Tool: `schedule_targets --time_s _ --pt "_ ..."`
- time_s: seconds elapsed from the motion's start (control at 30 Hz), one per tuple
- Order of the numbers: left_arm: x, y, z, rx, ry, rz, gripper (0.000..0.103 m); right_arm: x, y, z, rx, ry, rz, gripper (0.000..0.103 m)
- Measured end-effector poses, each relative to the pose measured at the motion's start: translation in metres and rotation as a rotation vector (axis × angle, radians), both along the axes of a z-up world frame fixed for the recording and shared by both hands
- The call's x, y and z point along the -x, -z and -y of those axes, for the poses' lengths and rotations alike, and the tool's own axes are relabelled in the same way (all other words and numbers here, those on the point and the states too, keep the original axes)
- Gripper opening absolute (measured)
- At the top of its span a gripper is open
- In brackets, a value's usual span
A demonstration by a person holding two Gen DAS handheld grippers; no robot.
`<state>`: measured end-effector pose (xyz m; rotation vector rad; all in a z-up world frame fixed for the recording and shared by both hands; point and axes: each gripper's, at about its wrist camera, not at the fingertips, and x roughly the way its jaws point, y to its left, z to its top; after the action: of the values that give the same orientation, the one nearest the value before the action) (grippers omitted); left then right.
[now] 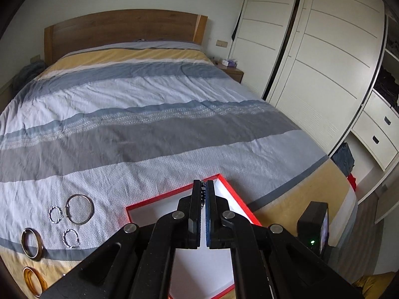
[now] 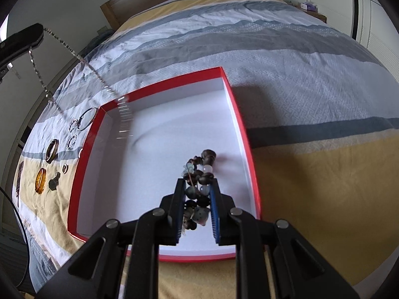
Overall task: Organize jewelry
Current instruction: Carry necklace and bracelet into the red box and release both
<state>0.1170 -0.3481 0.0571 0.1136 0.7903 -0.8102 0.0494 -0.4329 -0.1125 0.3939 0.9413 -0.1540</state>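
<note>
A red box with a white inside (image 2: 239, 129) lies on the bed; it also shows in the left wrist view (image 1: 154, 200). My left gripper (image 1: 204, 186) is shut on a silver chain (image 2: 74, 52), which hangs from it and swings over the box's far left corner. My right gripper (image 2: 197, 186) stands low inside the box, its fingers around a beaded bracelet (image 2: 199, 174) of dark and pale beads that rests on the box floor. Loose jewelry lies left of the box: a large silver bangle (image 1: 79, 208), two small twisted hoops (image 1: 55, 214), a brown bangle (image 1: 31, 243) and an amber bangle (image 1: 35, 281).
The striped bedspread (image 1: 149, 124) stretches back to a wooden headboard (image 1: 124, 28). White wardrobe doors (image 1: 324, 62) stand on the right, with a nightstand (image 1: 230, 71) beside the bed. A small dark pendant (image 2: 54, 182) and small rings (image 2: 64, 168) lie near the amber bangle.
</note>
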Motion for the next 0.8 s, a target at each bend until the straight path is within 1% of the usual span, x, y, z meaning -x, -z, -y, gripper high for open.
schedule_targets --time_s 0.07,0.13,0.37,0.47,0.53,0.57,0.7,0.77,0.8 --pt "-0.001 0.012 0.002 -0.020 -0.003 -0.020 0.002 -0.002 0.001 0.002 0.000 0.003 -0.005 0.017" --pt "0.001 0.028 0.005 -0.058 -0.003 -0.033 0.002 -0.002 0.003 0.003 0.004 0.006 -0.012 0.017" --pt "0.013 0.110 0.009 -0.214 0.002 -0.157 0.002 -0.004 0.007 0.003 0.021 0.006 -0.028 0.017" --pt "0.016 0.136 0.008 -0.258 -0.001 -0.200 0.002 -0.004 0.008 0.003 0.025 0.008 -0.034 0.018" --pt "0.018 0.147 0.008 -0.284 -0.002 -0.208 0.002 -0.004 0.009 0.002 0.031 0.008 -0.038 0.018" --pt "0.019 0.150 0.009 -0.300 0.000 -0.199 0.003 -0.004 0.009 0.001 0.032 0.006 -0.037 0.018" --pt "0.020 0.152 0.011 -0.317 0.004 -0.192 0.003 -0.004 0.008 -0.001 0.048 0.008 -0.045 0.019" --pt "0.020 0.153 0.011 -0.326 0.003 -0.185 0.003 -0.004 0.008 -0.002 0.050 0.010 -0.047 0.021" --pt "0.020 0.152 0.011 -0.330 0.000 -0.180 0.008 -0.004 0.007 -0.003 0.056 0.010 -0.049 0.025"
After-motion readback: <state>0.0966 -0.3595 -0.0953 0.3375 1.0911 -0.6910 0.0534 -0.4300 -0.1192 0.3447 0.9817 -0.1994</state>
